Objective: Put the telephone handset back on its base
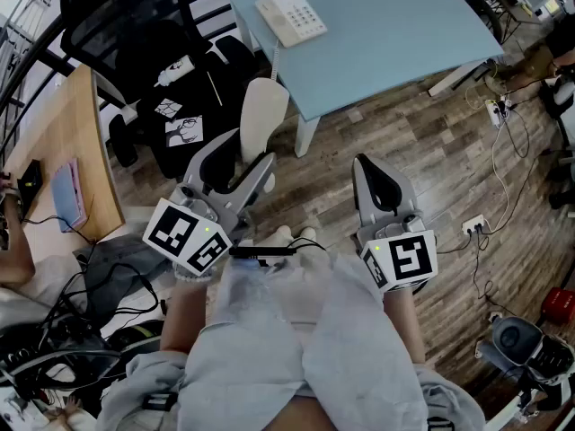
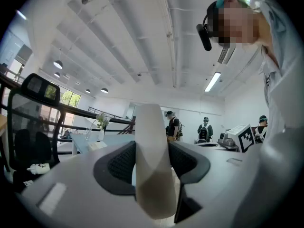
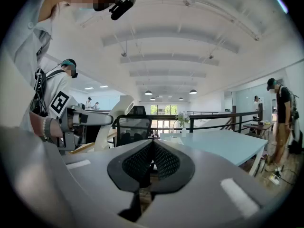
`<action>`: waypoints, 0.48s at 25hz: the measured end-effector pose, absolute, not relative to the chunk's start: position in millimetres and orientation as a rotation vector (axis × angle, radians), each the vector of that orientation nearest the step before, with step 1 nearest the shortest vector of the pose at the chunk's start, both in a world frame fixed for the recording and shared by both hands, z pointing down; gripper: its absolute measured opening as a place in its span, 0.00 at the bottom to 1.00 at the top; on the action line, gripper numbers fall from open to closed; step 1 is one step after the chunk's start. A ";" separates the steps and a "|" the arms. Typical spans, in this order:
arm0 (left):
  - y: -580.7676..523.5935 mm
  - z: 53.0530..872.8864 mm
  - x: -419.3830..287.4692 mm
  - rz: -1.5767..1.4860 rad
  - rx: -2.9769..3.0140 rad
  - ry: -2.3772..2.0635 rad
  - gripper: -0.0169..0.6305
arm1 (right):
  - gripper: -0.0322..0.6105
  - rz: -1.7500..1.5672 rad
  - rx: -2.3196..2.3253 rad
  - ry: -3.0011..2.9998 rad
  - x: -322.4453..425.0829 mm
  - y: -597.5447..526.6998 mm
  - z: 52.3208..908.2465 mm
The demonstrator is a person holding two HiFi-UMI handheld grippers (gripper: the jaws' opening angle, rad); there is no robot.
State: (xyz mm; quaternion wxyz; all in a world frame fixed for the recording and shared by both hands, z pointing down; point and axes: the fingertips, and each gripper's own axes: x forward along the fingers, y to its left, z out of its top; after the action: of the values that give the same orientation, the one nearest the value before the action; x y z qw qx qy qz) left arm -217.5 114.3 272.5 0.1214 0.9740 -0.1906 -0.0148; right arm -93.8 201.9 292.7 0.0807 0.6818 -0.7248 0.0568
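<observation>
The left gripper (image 1: 252, 157) has the white handset (image 1: 263, 113) between its fingers (image 2: 119, 164). The fingers stand wide apart, and their dark pads press on the two sides of the handset. In the left gripper view the handset (image 2: 151, 161) stands up tall in the middle of the frame and sticks out well past the fingers.

In the head view the handset is in the middle of the frame, up in the air over the wooden floor (image 1: 431, 151). It is just beside the near corner of the light blue surface (image 1: 404, 43). The base (image 1: 290, 16) lies on that surface at the top of the frame, well apart from the handset. Its buttons face up. A curly cord (image 1: 277, 61) hangs down from the base by the edge of the surface.

The right gripper (image 1: 364, 164) is at the right of the handset, lower in the frame. Its fingers (image 3: 167, 161) are closed together, with nothing between them. In the right gripper view the left gripper (image 3: 71, 120) and the handset (image 3: 107, 127) show at the left.

A black chair (image 1: 135, 25) stands at the upper left.
</observation>
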 end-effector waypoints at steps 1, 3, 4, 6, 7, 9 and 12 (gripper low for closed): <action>113.1 272.6 -216.5 -0.037 2.846 -0.555 0.35 | 0.06 0.171 2.038 -2.168 -93.4 200.5 292.4; 111.5 273.0 -214.6 -0.026 2.852 -0.552 0.35 | 0.06 0.173 2.038 -2.169 -92.7 198.4 292.0; 111.2 273.2 -213.8 -0.020 2.856 -0.550 0.35 | 0.06 0.174 2.039 -2.168 -92.6 197.9 292.1; 110.9 273.5 -212.7 -0.014 2.863 -0.547 0.35 | 0.06 0.176 2.039 -2.168 -92.7 197.2 292.3; 110.7 273.8 -212.4 -0.012 2.865 -0.546 0.35 | 0.06 0.176 2.038 -2.169 -92.9 196.6 292.4; 110.1 274.7 -211.9 -0.008 2.867 -0.545 0.35 | 0.06 0.176 2.035 -2.169 -93.2 195.4 292.7; 108.8 276.1 -210.4 -0.005 2.865 -0.541 0.35 | 0.06 0.175 2.029 -2.168 -93.1 194.1 293.7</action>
State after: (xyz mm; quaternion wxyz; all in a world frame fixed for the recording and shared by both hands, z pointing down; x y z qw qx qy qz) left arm -210.4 108.8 276.1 0.1128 0.9763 -0.1844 -0.0018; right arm -93.1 194.1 293.7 0.0835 0.6799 -0.7262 0.0587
